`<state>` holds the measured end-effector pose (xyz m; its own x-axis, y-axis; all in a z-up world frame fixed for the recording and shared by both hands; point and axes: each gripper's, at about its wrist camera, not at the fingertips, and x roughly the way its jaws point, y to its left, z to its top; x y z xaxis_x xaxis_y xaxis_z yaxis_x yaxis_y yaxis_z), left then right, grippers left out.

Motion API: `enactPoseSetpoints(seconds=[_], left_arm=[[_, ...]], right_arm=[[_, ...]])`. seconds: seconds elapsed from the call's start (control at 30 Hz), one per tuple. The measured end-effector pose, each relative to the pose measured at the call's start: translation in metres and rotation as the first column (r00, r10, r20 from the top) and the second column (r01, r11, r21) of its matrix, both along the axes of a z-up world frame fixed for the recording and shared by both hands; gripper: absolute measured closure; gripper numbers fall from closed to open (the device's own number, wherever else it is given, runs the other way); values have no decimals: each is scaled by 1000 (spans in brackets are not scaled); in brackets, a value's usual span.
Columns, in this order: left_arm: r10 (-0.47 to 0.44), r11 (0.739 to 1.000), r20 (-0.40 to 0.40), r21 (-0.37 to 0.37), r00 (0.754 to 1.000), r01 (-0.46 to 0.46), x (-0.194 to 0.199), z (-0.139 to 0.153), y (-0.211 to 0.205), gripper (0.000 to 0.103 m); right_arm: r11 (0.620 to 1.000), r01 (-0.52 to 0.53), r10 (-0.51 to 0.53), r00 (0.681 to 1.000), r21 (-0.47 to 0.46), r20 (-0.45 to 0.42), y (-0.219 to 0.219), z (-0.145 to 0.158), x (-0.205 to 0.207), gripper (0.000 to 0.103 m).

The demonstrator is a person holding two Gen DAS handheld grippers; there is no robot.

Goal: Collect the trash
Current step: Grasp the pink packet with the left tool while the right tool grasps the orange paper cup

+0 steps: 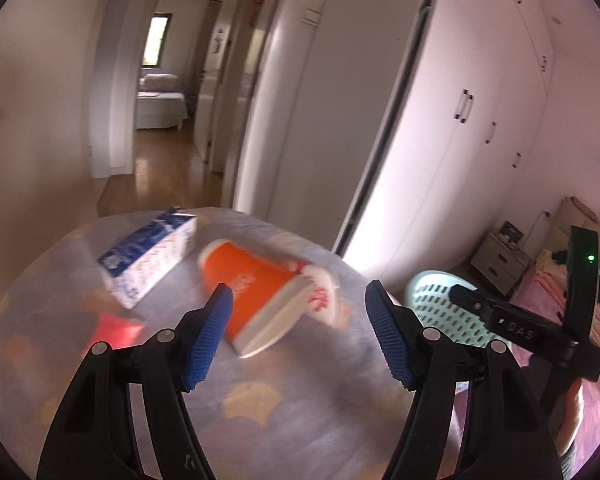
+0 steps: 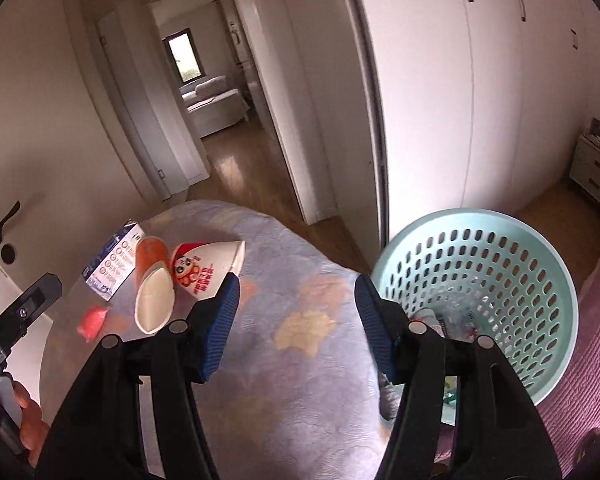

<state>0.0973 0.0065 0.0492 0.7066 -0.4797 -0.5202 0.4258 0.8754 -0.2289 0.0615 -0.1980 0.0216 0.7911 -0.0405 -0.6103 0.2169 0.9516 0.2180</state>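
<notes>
A round tabletop [image 2: 260,380] under a lilac patterned cloth carries the trash: an orange paper cup [image 1: 252,288] lying on its side, a white paper cone [image 2: 208,268] touching it, a blue-and-white carton [image 1: 148,256] just behind, and a small red packet [image 2: 93,320] near the edge. The left claw [image 1: 300,336] hovers wide and empty, its blue pads framing the cup's open end. The right claw [image 2: 296,324] is also wide and empty, above the cloth beside a mint perforated basket [image 2: 480,280] that already holds some litter. Best approach, I judge: lower the left claw astride the cup's middle and squeeze gently, since thin paper crushes and may roll.
</notes>
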Motion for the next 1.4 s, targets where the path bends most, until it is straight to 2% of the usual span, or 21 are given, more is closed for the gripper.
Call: enactPoseSetpoints(seconds=[0.13,0.27,0.5,0.67,0.77,0.8,0.9,0.93,1.17,1.27,1.4], left_arm=[[146,987,-26,67,989,-144,22,-14,47,36],[222,966,-85,154,971,-207,49,-38,79,32],[259,952,-130,199,957,-231,81,-67,92,32],[281,942,-138,229,950,-246,88,-77,96,34],[275,946,-164,224,947,-236,88,-82,100,39],[267,949,-175,220,948,-227,88,-82,101,47],[251,956,-183,204,951,-213,87,-80,105,60],[246,957,-183,203,952,-209,86,-79,106,65],[257,954,-135,192,957,-229,69,-77,105,66],[261,954,-118,182,958,-237,65,-76,106,66],[258,957,-119,167,959,-236,62,-75,106,66]], right_arm=[[998,-63,63,998,-28,-18,19,-4,23,47],[992,-128,127,990,-10,-53,33,-12,50,46],[971,-239,238,970,-15,-58,75,-18,86,47],[964,-265,265,959,17,-97,89,-32,112,47],[959,-282,283,952,28,-113,96,-40,120,47],[958,-286,287,951,23,-117,99,-42,122,47],[951,-308,307,943,12,-128,108,-44,122,62],[952,-307,304,945,-4,-123,111,-43,122,62],[942,-319,308,945,-107,-108,132,-25,107,74],[930,-329,314,943,-164,-113,148,-18,100,75],[931,-331,313,941,-154,-126,157,-24,102,72]])
